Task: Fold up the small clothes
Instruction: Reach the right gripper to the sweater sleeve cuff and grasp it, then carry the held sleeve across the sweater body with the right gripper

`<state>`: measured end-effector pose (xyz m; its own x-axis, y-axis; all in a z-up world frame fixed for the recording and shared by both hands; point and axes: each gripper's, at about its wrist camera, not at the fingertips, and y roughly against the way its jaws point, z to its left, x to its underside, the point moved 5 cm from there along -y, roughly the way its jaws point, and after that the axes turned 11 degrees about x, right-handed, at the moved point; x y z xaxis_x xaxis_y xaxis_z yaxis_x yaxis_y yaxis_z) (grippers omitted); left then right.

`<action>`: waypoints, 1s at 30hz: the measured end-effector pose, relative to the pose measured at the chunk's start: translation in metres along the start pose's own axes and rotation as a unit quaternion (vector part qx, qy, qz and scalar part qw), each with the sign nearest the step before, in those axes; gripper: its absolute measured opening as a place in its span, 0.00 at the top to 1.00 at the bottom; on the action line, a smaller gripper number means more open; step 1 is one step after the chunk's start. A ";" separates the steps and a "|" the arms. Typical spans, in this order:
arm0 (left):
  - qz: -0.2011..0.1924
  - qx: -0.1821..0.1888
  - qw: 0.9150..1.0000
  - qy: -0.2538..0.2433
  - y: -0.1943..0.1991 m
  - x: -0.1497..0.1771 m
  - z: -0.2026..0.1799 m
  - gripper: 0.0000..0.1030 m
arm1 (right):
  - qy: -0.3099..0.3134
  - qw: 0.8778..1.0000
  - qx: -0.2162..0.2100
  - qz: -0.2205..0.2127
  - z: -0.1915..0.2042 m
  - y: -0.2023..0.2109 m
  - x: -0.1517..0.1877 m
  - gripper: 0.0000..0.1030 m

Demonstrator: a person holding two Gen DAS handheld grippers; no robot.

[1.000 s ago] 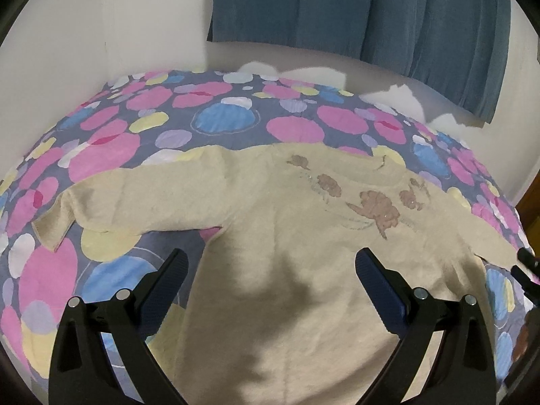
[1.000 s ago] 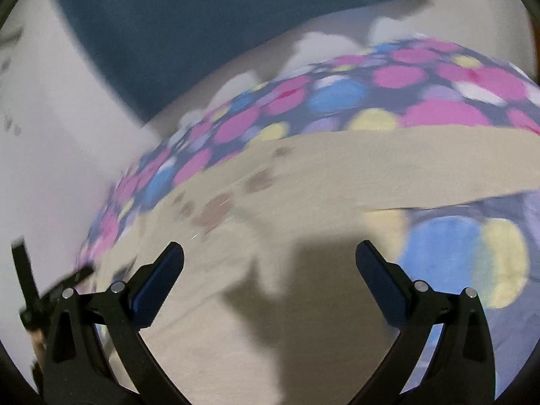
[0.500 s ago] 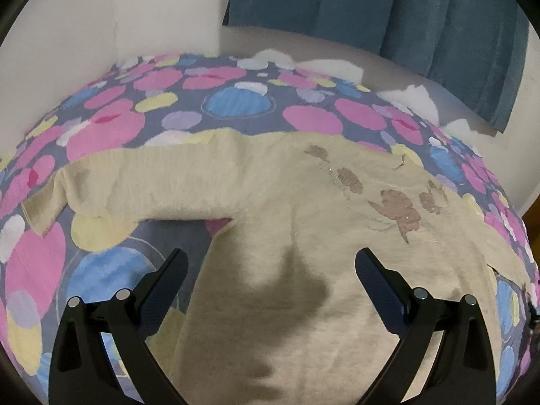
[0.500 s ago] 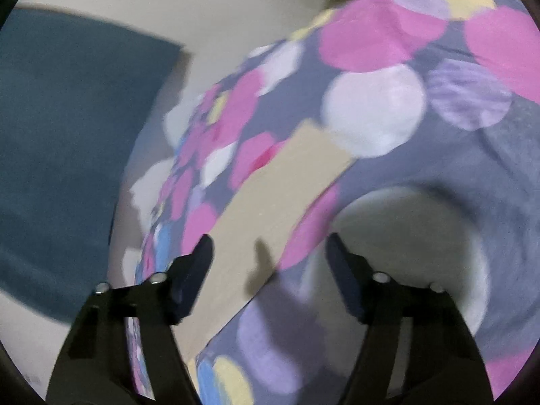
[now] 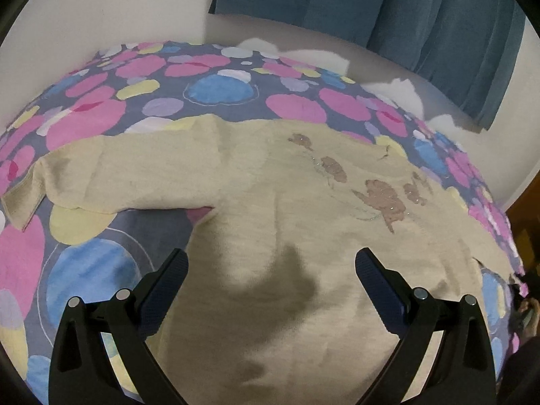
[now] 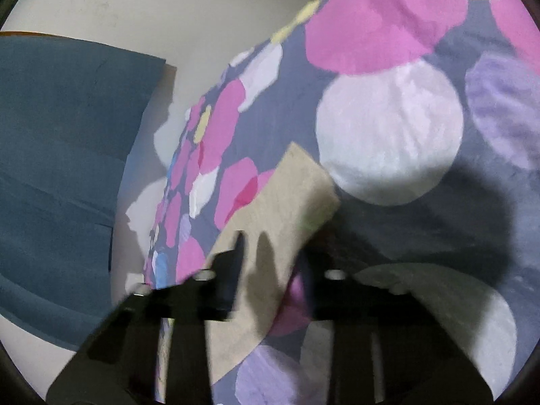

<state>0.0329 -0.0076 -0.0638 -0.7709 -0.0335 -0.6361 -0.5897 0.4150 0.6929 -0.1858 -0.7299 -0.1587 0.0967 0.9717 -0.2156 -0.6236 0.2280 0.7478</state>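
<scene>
1. Across the bedspread, a dark grey cover dotted with pink, blue, yellow and lilac circles, a beige sweater lies spread flat with its front up.
2. Brown appliqué patches with small sparkles run over the chest toward two o'clock in the left wrist view.
3. One sleeve stretches out toward nine o'clock, its cuff resting on the cover.
4. The left gripper hangs over the sweater's lower body with its jaws wide apart; nothing sits between them, and their shadow falls on the knit.
5. The right gripper is at the other sleeve's cuff, which lies on the bedspread pointing toward one o'clock.
6. Its jaws are closing and already narrow, with the beige sleeve cloth running between them; motion blur hides whether the pads press it yet.
7. Teal curtains hang against the pale wall at twelve o'clock beyond the bed.
</scene>
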 end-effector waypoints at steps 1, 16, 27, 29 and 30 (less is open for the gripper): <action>0.001 0.000 1.000 0.000 0.001 -0.001 0.002 0.04 | 0.000 1.000 0.003 -0.002 0.000 0.004 0.001 0.91; -0.041 -0.046 0.998 -0.002 0.049 -0.017 0.041 0.04 | 0.276 0.950 -0.143 -0.037 0.245 0.107 0.132 0.96; -0.067 -0.062 0.995 0.037 0.074 -0.031 0.074 0.04 | 0.434 0.874 -0.209 0.055 0.345 0.096 0.358 0.96; -0.070 -0.062 0.995 0.042 0.077 -0.032 0.078 0.04 | 0.456 0.862 -0.207 0.079 0.348 0.088 0.401 0.96; -0.071 -0.063 0.995 0.044 0.077 -0.032 0.080 0.04 | 0.466 0.857 -0.204 0.086 0.348 0.083 0.416 0.96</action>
<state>0.0320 0.0985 -0.0172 -0.6930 -0.1653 -0.7017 -0.7149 0.2832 0.6393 0.0724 -0.2853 0.0324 -0.5665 0.4746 -0.6736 -0.8041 -0.1396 0.5779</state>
